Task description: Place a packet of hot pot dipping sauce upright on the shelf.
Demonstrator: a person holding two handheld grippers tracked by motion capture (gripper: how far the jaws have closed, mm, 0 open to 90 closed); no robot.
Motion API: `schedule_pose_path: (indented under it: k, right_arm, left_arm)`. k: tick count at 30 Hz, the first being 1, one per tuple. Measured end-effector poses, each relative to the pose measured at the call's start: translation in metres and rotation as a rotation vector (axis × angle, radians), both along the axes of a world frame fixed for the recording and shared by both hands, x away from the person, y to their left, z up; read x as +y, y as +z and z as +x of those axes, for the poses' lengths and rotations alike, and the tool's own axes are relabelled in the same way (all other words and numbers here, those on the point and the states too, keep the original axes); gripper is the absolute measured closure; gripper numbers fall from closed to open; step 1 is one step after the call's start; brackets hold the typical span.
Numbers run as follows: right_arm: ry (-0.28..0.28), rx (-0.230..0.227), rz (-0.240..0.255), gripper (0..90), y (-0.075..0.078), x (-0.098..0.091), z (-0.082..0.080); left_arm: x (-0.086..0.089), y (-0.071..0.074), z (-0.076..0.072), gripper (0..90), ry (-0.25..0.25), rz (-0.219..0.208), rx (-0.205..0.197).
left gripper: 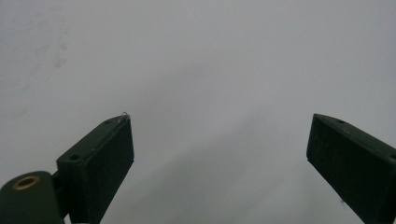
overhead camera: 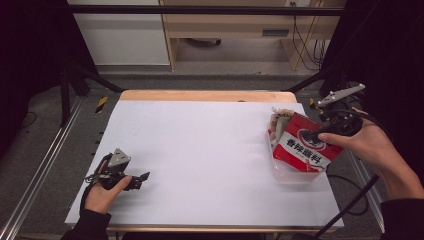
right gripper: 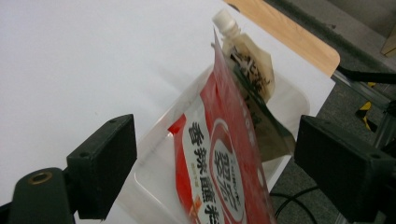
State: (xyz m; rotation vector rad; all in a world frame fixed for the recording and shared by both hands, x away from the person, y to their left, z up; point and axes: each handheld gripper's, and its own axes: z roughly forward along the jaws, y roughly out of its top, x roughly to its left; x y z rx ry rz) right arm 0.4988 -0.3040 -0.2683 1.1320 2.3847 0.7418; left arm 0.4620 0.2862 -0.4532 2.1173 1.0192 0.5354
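A red seasoning packet (overhead camera: 305, 145) (right gripper: 224, 177) with white characters stands tilted in a clear plastic tray (overhead camera: 295, 175) (right gripper: 154, 154) at the table's right side. Behind it in the tray leans a beige spout pouch (overhead camera: 278, 120) (right gripper: 247, 60). My right gripper (overhead camera: 317, 134) (right gripper: 212, 126) hovers at the packet's upper right, open. The packet shows between the two jaws, and neither pad touches it. At the front left, my left gripper (overhead camera: 142, 177) (left gripper: 219, 119) rests low over the white table sheet (overhead camera: 200, 150) (left gripper: 210, 56), open, nothing between its jaws.
The tray sits close to the sheet's right edge, with black cables (overhead camera: 350, 200) running just beyond it. A wooden table edge (overhead camera: 200, 95) borders the far side. Metal frame rails (overhead camera: 40, 170) flank the table on the left.
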Motion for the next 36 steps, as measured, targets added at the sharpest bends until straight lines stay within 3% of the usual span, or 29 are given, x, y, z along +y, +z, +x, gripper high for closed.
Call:
schedule_pose_path:
  k: [7, 26, 36]
  right_arm:
    - [-0.019, -0.051, 0.017, 13.2, 0.012, 0.016, 0.007]
    - [-0.039, -0.127, 0.053, 11.5, 0.022, 0.043, 0.017]
    - [-0.091, -0.212, 0.086, 11.1, 0.031, 0.059, 0.014]
  left_arm:
    - [-0.001, 0.000, 0.000, 7.4, -0.001, 0.000, 0.001]
    - [0.000, -0.001, 0.000, 7.1, -0.001, 0.000, 0.002]
    - [0.000, -0.001, 0.000, 5.8, 0.003, 0.001, 0.001]
